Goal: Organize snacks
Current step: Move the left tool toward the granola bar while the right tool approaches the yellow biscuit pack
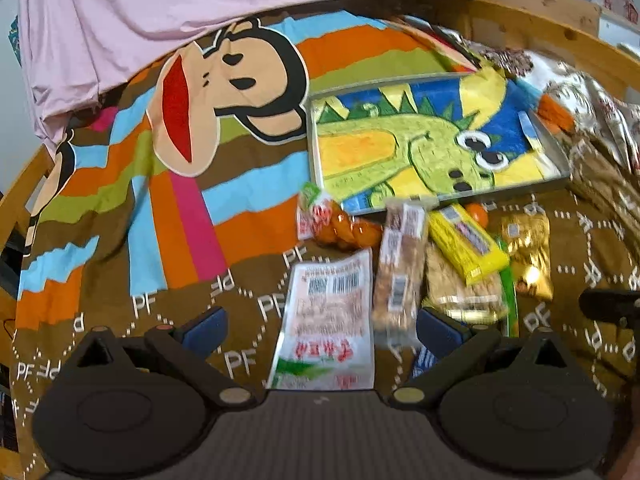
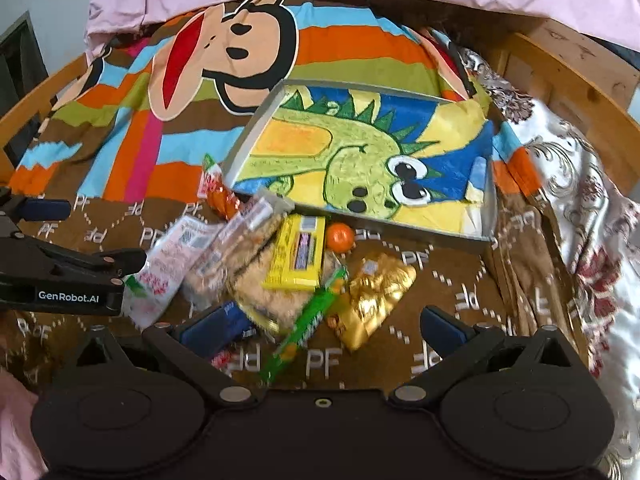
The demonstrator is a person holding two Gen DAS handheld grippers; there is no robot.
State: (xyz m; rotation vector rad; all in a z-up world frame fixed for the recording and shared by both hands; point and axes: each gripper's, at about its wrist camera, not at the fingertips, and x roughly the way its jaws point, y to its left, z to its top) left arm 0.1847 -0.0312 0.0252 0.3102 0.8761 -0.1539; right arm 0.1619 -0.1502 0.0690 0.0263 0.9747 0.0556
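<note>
you see a bedspread striped in orange, blue, green, pink and brown with white "pf" lettering. the tray bears a green dinosaur on blue and yellow. snacks: yellow packet, gold packet, orange ball.

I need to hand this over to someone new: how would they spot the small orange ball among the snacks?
Find the shallow tray lined with a green dinosaur drawing, lying on the monkey-print bedspread. Just in front of its near edge sits the snack pile; the small orange ball lies right of the yellow packet. It is the only round item among flat wrappers.
</note>
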